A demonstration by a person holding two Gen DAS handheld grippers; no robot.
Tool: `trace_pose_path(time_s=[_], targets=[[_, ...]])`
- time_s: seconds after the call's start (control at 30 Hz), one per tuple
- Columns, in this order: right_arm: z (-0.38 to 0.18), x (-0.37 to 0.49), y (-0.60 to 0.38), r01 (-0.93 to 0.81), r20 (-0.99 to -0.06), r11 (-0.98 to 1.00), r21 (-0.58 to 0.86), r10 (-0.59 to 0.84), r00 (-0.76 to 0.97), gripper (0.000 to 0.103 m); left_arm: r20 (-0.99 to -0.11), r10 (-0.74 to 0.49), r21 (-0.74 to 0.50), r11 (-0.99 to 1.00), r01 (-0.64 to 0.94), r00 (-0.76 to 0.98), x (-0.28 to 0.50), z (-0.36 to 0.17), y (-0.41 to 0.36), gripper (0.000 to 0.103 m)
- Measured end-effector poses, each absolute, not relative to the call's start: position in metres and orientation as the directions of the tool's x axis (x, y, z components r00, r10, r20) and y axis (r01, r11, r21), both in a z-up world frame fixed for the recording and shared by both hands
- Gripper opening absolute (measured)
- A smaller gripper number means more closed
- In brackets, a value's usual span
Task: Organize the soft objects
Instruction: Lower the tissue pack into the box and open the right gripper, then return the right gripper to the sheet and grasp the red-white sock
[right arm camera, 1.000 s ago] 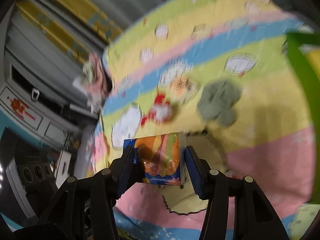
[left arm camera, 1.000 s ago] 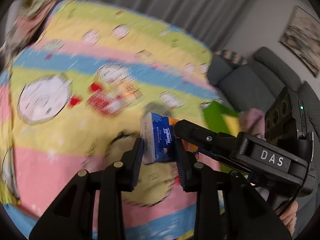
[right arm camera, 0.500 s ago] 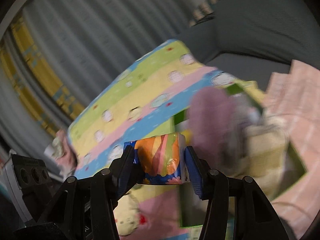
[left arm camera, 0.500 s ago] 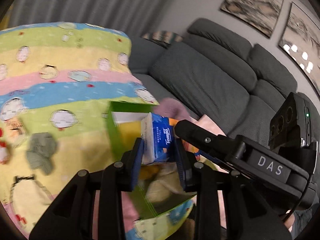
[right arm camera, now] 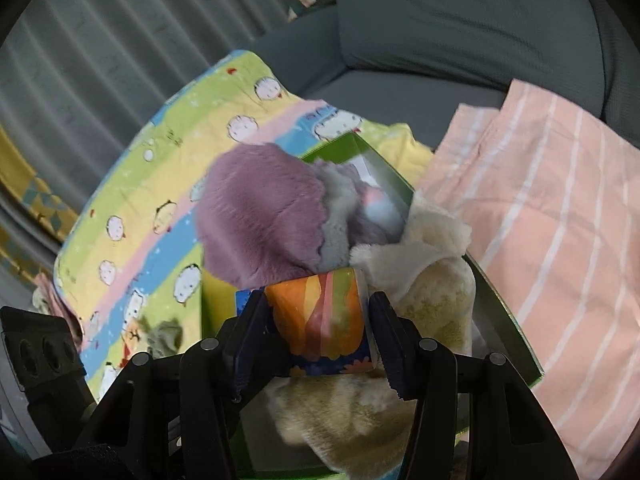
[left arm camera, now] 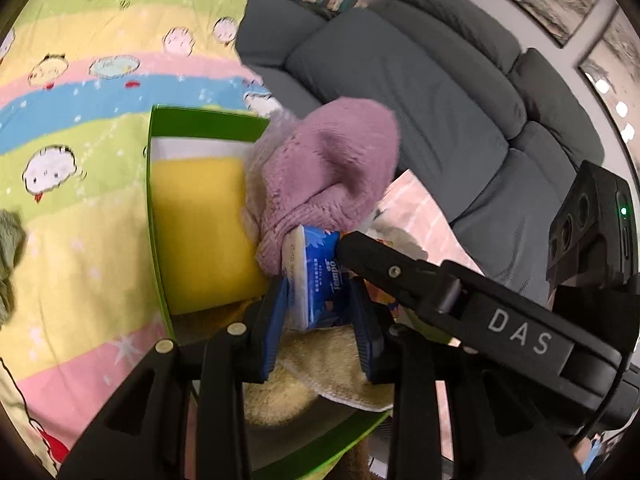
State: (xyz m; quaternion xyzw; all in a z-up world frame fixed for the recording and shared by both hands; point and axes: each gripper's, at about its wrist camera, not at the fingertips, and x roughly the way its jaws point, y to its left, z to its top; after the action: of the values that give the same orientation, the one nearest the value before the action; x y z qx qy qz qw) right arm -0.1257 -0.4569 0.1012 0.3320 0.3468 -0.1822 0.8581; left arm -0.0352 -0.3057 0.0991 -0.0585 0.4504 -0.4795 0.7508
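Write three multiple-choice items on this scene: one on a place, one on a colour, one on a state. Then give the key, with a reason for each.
1. Where is the purple sock?
A. in the green box
B. on the sofa
C. between the fingers

2. What colour is the pad in the box?
A. red
B. yellow
C. black

3. How does the left gripper stand?
A. open and empty
B. shut on the sock
C. shut on the tissue pack

Key: 1 A, it is piled inside the box walls. 2 B, it lies yellow by the left wall. 3 C, both fingers press the pack's sides.
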Motion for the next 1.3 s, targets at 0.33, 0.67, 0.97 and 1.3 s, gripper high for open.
trace_pose_path(time_s=[0.33,0.67,0.97,1.3], targets=[[0.087,-0.119,-0.460,0.552,-0.739,0.687,0.473,-0.033,0.673,0.055,-0.685,-0.711,-0.480,0.604,0.636,0.158,-0.028,0.086,-0.314,0.029],[0.122,-0.132,-0.431,0.508,-0.684,0.739,0.443,-0.088,0.724,0.086,-0.631,-0.742,-0.462,0.594,0.658,0.226,-0.050,0.112,-0.275,0.076],[0.152,-0.129,-0.381,0.416,-0.609,0.816,0.401,-0.101,0.786,0.095,-0.597,-0.681,-0.387,0.708,0.590,0.425,-0.063,0.139,-0.183,0.082],[0.157,-0.100,-0.301,0.240,-0.563,0.907,0.345,-0.005,0.826,0.097,-0.669,-0.429,-0.313,0.903,0.294,0.606,-0.046,0.104,-0.041,0.090]])
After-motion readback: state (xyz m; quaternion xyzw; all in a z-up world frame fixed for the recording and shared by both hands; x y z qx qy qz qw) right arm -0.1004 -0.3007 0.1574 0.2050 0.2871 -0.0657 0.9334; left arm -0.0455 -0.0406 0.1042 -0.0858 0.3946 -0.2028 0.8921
